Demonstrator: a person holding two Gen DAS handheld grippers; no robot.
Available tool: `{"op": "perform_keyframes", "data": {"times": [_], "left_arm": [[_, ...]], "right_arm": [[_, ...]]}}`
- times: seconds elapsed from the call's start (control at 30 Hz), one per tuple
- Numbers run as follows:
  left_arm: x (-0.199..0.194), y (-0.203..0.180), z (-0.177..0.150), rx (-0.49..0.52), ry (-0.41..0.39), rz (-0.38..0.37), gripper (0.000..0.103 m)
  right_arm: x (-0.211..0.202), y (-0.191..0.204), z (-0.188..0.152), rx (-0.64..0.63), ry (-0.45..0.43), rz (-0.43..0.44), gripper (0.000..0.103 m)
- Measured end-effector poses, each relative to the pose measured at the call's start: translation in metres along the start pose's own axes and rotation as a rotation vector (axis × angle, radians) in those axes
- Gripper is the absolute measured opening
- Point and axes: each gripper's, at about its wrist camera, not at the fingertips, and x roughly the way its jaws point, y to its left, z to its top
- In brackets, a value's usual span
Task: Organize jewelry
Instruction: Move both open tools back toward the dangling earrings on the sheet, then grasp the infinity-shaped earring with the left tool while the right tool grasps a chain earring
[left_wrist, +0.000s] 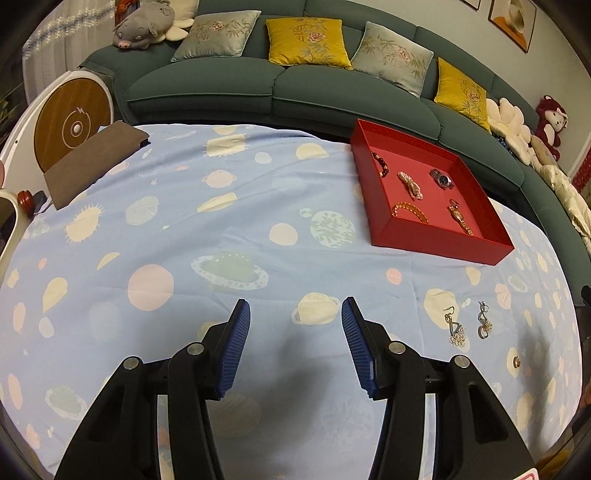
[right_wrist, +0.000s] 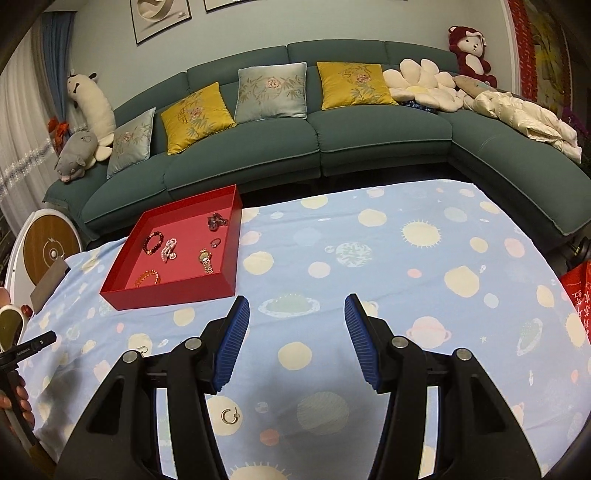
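Both grippers, left (left_wrist: 295, 314) and right (right_wrist: 297, 314), stood half open and empty; the earrings (left_wrist: 467, 325) lay right of the left gripper, outside the tray (left_wrist: 443, 243).

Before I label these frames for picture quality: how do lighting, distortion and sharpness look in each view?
Left wrist view: strong fisheye bending of the sofa, dark vignette corners, dim warm light, soft shadow under the left hand-held gripper; earrings stay sharp. Right wrist view: same curvature and vignette, red tray crisp, no glare, shadow beneath the right hand-held gripper.
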Motion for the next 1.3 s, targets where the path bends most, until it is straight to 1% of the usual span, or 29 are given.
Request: {"op": "perform_keyframes", "data": {"times": [0.1,0.33,0.43,0.53,0.63,0.77,0.87,0.93,1.0,1.07,1.17,1.23,1.3], "left_arm": [[0.003,-0.008,-0.004,0.016,0.012,-0.017,0.05],[0.012,-0.034,-0.013,0.07,0.044,-0.044,0.05],[0.014,-0.045,-0.016,0.092,0.052,-0.057,0.05],[0.017,-0.054,-0.018,0.107,0.063,-0.069,0.05],[0.021,-0.06,-0.021,0.121,0.077,-0.078,0.05],[0.025,-0.065,-0.024,0.132,0.09,-0.087,0.05],[0.026,-0.068,-0.024,0.132,0.094,-0.094,0.05],[0.026,-0.07,-0.025,0.132,0.096,-0.099,0.05],[0.025,-0.072,-0.025,0.135,0.095,-0.103,0.05],[0.025,-0.074,-0.025,0.141,0.094,-0.105,0.05],[0.027,-0.077,-0.026,0.142,0.105,-0.108,0.05],[0.029,-0.08,-0.027,0.143,0.111,-0.117,0.05],[0.031,-0.083,-0.026,0.14,0.122,-0.131,0.05]], "right_arm": [[0.01,0.016,-0.007,-0.037,0.034,0.022,0.052],[0.049,0.088,-0.042,-0.211,0.163,0.119,0.052],[0.063,0.115,-0.055,-0.274,0.196,0.147,0.052],[0.076,0.132,-0.063,-0.315,0.216,0.154,0.052],[0.086,0.139,-0.067,-0.329,0.239,0.158,0.052],[0.095,0.146,-0.071,-0.354,0.257,0.155,0.045],[0.1,0.145,-0.074,-0.35,0.262,0.153,0.044],[0.104,0.144,-0.074,-0.344,0.271,0.153,0.039],[0.105,0.144,-0.075,-0.347,0.275,0.154,0.028],[0.104,0.145,-0.075,-0.355,0.293,0.169,0.021],[0.099,0.148,-0.079,-0.378,0.321,0.182,0.02],[0.094,0.151,-0.083,-0.405,0.355,0.199,0.02],[0.088,0.15,-0.085,-0.399,0.369,0.211,0.021]]}}
